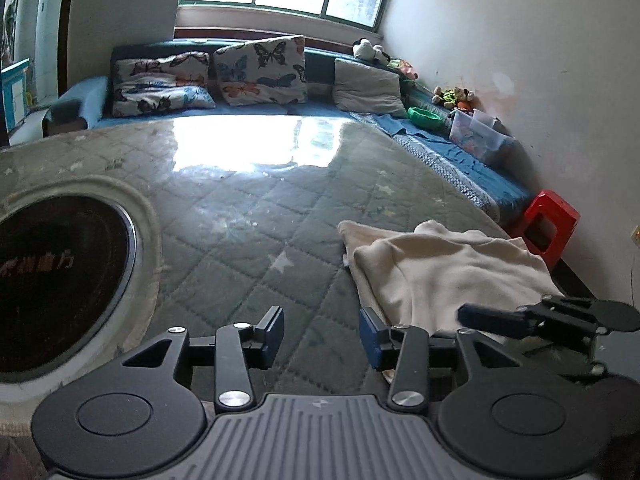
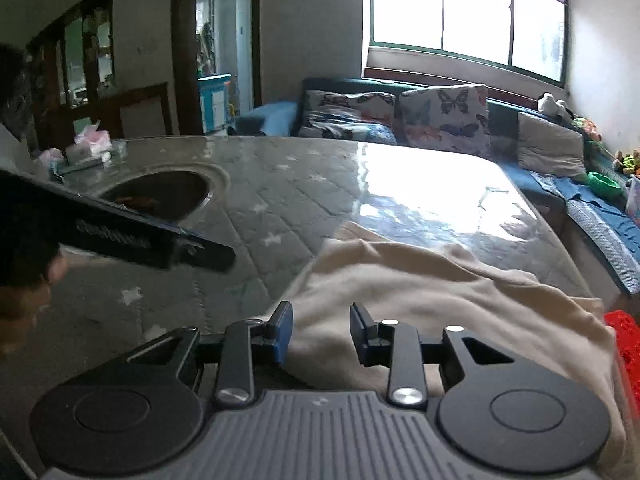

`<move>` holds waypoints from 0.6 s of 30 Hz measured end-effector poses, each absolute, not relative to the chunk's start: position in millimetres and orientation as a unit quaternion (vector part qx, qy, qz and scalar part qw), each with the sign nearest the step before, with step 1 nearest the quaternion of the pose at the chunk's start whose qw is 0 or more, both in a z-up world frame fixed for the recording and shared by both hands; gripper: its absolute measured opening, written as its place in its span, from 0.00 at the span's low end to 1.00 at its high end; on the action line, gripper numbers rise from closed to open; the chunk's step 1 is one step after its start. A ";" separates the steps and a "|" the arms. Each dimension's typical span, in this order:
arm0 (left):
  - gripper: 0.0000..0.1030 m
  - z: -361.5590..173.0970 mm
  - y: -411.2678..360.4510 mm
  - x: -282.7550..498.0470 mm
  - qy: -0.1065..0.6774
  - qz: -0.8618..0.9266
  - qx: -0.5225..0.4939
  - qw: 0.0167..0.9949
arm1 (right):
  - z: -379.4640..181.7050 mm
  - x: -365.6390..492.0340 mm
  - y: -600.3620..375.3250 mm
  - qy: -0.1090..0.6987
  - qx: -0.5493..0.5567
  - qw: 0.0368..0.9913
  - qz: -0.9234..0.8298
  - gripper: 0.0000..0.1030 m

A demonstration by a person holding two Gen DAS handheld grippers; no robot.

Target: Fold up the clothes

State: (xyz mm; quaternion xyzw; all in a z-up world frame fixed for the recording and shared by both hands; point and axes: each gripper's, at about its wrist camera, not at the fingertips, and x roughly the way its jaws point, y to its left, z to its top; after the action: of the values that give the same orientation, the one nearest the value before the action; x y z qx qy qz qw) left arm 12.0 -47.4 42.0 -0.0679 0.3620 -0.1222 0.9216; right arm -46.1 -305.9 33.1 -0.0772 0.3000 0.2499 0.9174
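Note:
A cream garment [image 1: 440, 268] lies crumpled on the quilted grey table cover [image 1: 248, 216], at the near right corner. My left gripper [image 1: 322, 334] is open and empty, low over the cover just left of the garment's near edge. My right gripper [image 2: 320, 334] is open, its jaws above the garment's near edge [image 2: 400, 280] with no cloth between them. The right gripper also shows in the left wrist view [image 1: 540, 322], over the garment. The left gripper shows at the left of the right wrist view [image 2: 120, 236].
A round dark inset [image 1: 60, 284] sits in the table at the left. A sofa with butterfly cushions [image 1: 260, 70] runs along the far side under the window. A red stool [image 1: 548, 224] stands beyond the table's right edge. Tissue packs [image 2: 88, 146] lie at the far left.

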 end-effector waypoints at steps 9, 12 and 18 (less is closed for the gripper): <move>0.61 37.8 -43.8 -5.2 0.373 -0.118 -0.069 0.918 | 30.9 -57.4 -290.7 0.300 -0.086 0.917 0.250 0.44; 0.70 36.0 -40.9 -10.6 0.376 -0.110 -0.071 0.917 | 33.6 -63.2 -291.2 0.300 -0.084 0.921 0.235 0.52; 0.90 35.9 -34.2 -24.8 0.369 -0.100 -0.075 0.921 | 32.5 -70.5 -304.6 0.307 -0.058 0.929 0.197 0.73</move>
State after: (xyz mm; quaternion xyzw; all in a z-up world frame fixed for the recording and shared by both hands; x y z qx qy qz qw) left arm -24.8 -34.2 35.9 -0.0750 0.3689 -0.0997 0.9211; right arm -70.5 -304.6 32.5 -0.0578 0.3072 0.1970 0.9292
